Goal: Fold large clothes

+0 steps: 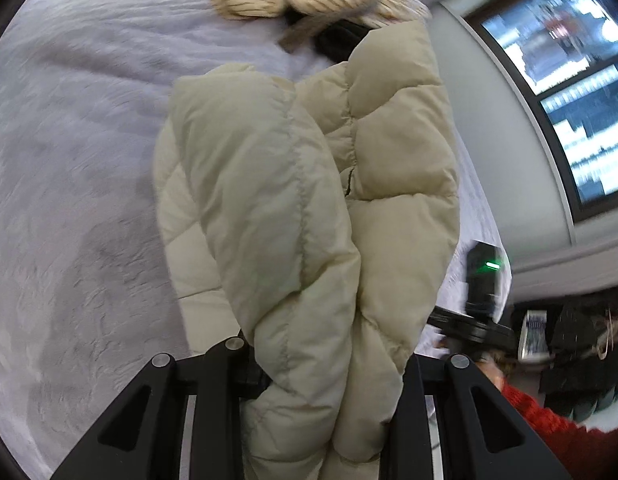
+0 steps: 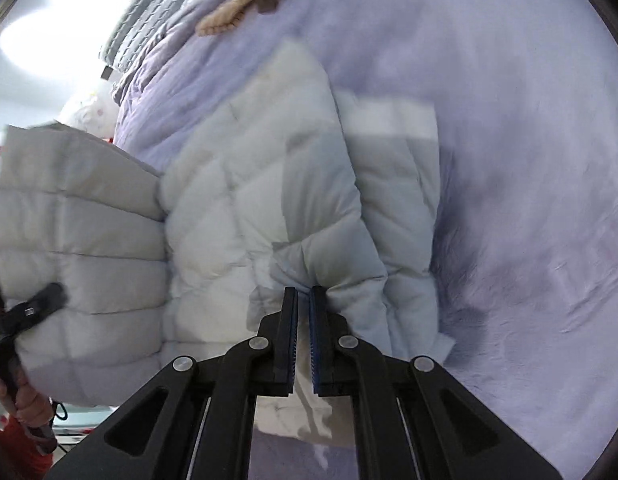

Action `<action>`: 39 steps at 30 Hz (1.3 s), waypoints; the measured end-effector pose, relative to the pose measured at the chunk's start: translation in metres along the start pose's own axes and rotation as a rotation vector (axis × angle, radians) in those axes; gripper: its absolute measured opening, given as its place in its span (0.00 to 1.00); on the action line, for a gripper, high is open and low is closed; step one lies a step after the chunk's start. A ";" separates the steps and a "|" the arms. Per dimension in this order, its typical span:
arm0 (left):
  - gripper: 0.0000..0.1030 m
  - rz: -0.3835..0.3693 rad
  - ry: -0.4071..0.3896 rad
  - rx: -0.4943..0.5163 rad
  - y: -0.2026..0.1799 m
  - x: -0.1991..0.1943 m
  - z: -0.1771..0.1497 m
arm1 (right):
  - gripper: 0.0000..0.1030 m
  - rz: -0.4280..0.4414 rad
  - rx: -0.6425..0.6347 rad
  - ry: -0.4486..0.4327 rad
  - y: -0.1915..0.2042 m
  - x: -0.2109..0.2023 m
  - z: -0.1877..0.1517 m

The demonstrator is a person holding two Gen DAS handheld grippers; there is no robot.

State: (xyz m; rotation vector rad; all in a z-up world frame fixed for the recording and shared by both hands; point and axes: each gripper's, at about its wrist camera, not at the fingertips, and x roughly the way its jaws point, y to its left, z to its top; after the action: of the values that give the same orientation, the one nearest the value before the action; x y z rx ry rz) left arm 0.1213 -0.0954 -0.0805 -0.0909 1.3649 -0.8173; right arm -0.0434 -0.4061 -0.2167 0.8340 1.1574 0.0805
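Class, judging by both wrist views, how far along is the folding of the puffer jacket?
Done: little; no flat fold shows. In hand: the left gripper clamps a thick bunch of the puffer jacket, and the right gripper pinches a fold near its edge. Left: laying the jacket on the lilac blanket and folding it.

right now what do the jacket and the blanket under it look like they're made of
Jacket: looks like a thin woven shell, matte with a faint sheen, over soft filling, likely down or synthetic. The sign is stitched seams with puffy panels between them. Blanket: looks like plush fleece or faux fur, pale lilac, matte. The sign is a fuzzy nap with brushed streaks and darker patches.
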 end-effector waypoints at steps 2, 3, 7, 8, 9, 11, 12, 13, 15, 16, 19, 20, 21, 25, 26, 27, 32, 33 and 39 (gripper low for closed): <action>0.28 -0.016 0.033 0.042 -0.016 0.010 0.004 | 0.04 0.054 0.039 0.022 -0.015 0.014 0.010; 0.29 -0.028 0.043 0.055 -0.022 0.016 0.006 | 0.04 0.078 0.056 0.027 -0.022 0.018 0.010; 0.53 -0.123 0.086 0.073 -0.041 0.040 0.012 | 0.03 0.122 0.082 0.032 -0.028 0.037 0.008; 0.53 -0.136 0.093 0.079 -0.045 0.047 0.013 | 0.03 0.129 0.083 0.035 -0.027 0.041 0.008; 0.53 -0.144 0.098 0.087 -0.048 0.052 0.015 | 0.03 0.133 0.081 0.038 -0.026 0.044 0.007; 0.53 -0.171 0.111 0.094 -0.054 0.066 0.017 | 0.03 0.150 0.082 0.047 -0.027 0.047 0.007; 0.61 -0.187 0.116 0.089 -0.055 0.069 0.019 | 0.03 0.164 0.088 0.054 -0.029 0.048 0.008; 0.66 -0.218 0.120 0.080 -0.055 0.075 0.020 | 0.03 0.174 0.093 0.058 -0.031 0.049 0.011; 0.66 -0.264 0.112 0.091 -0.063 0.081 0.021 | 0.03 0.198 0.104 0.071 -0.036 0.049 0.012; 0.66 -0.268 0.111 0.102 -0.066 0.083 0.023 | 0.03 0.207 0.107 0.076 -0.038 0.048 0.013; 0.66 -0.270 0.127 0.132 -0.074 0.096 0.021 | 0.04 0.238 0.137 0.081 -0.047 0.040 0.016; 0.66 -0.265 0.133 0.142 -0.074 0.099 0.020 | 0.08 0.243 0.154 0.068 -0.054 0.031 0.018; 0.66 -0.261 0.136 0.150 -0.075 0.101 0.021 | 0.08 0.251 0.174 0.048 -0.065 0.019 0.017; 0.66 -0.250 0.139 0.160 -0.079 0.106 0.020 | 0.37 0.260 0.233 -0.025 -0.095 -0.025 0.023; 0.66 -0.248 0.138 0.166 -0.079 0.107 0.019 | 0.70 0.263 0.240 -0.053 -0.100 -0.037 0.026; 0.66 -0.244 0.135 0.172 -0.080 0.108 0.018 | 0.75 0.273 0.245 -0.083 -0.104 -0.047 0.028; 0.66 -0.227 0.142 0.209 -0.087 0.115 0.014 | 0.51 0.434 0.266 -0.173 -0.109 -0.077 0.044; 0.66 -0.226 0.143 0.216 -0.088 0.116 0.013 | 0.41 0.446 0.256 -0.156 -0.107 -0.074 0.047; 0.66 -0.246 0.160 0.223 -0.094 0.128 0.010 | 0.04 0.376 0.177 0.007 -0.103 -0.018 0.060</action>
State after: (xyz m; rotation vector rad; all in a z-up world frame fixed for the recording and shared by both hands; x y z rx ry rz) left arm 0.0841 -0.2393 -0.1366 -0.0198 1.4197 -1.1999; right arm -0.0377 -0.5193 -0.2573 1.2029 1.0122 0.2941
